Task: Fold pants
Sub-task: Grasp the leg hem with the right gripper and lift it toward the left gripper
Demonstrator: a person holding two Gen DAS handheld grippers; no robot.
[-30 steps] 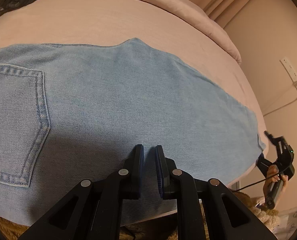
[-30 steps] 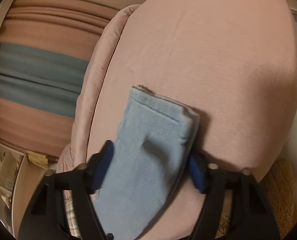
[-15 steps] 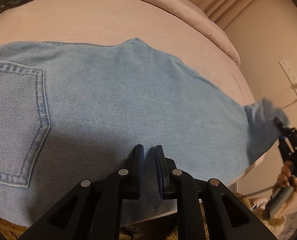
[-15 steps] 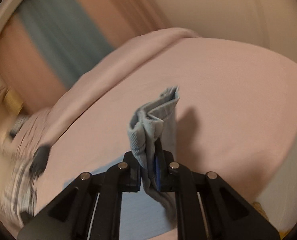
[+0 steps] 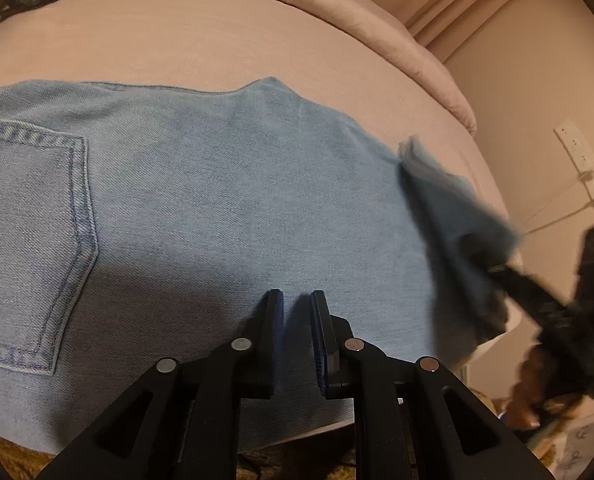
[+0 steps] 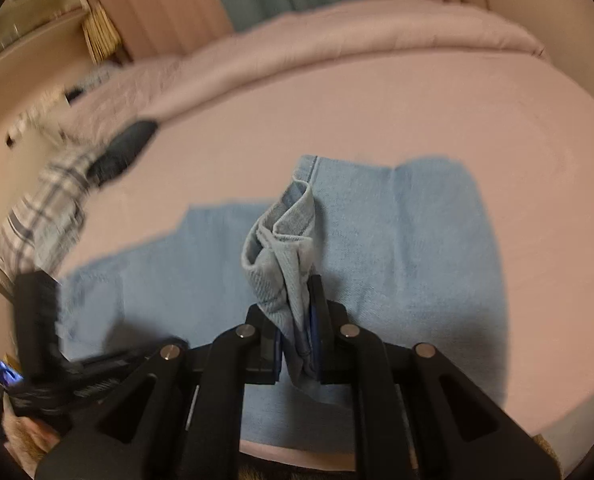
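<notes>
Lifted off the bed (image 6: 417,92) since a second ago, the hem end of the pants (image 5: 225,200) now rides bunched between the fingers of the right gripper (image 6: 297,316), which closed on the cloth within that second and now carries it back over the rest of the garment. The left gripper (image 5: 295,320) has not shifted: its fingers are nearly clenched with nothing between them, tips low over the denim near the bed's front edge; whether they press on it I cannot tell. The jeans lie flat on the pink bed, one leg stacked on the other by the look of the doubled hem, back pocket (image 5: 29,236) up. So the lengthwise fold seems done and the first crosswise fold is under way; the hem is yet to be laid down by the waist, and a further fold may remain.
</notes>
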